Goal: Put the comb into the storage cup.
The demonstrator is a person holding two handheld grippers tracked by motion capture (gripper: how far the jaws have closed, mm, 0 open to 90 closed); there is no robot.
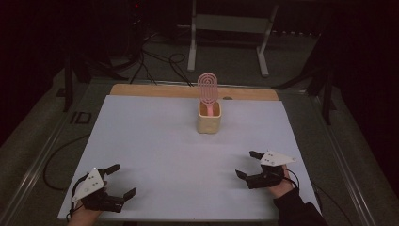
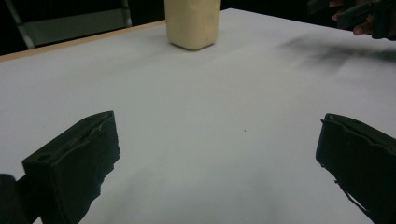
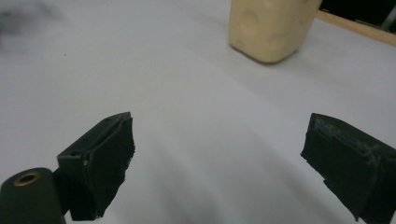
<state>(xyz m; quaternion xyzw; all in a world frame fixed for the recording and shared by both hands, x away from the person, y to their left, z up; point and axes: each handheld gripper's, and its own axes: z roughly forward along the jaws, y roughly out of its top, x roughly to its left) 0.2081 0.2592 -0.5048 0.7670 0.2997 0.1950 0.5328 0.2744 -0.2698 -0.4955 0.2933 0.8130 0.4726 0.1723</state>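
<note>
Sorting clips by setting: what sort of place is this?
Probably a lab or recording workspace, dimly lit: a white-covered table on a framed bench, loose cables on the floor beyond, and a metal stand behind.

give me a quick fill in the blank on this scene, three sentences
1. The pink brush stands upright in the cream ____.
2. The jaws of both the left claw and the right claw are ____.
3. The cup sits on the white sheet, nearer its ____ edge than the claws.

Missing words: cup; open; far
</note>
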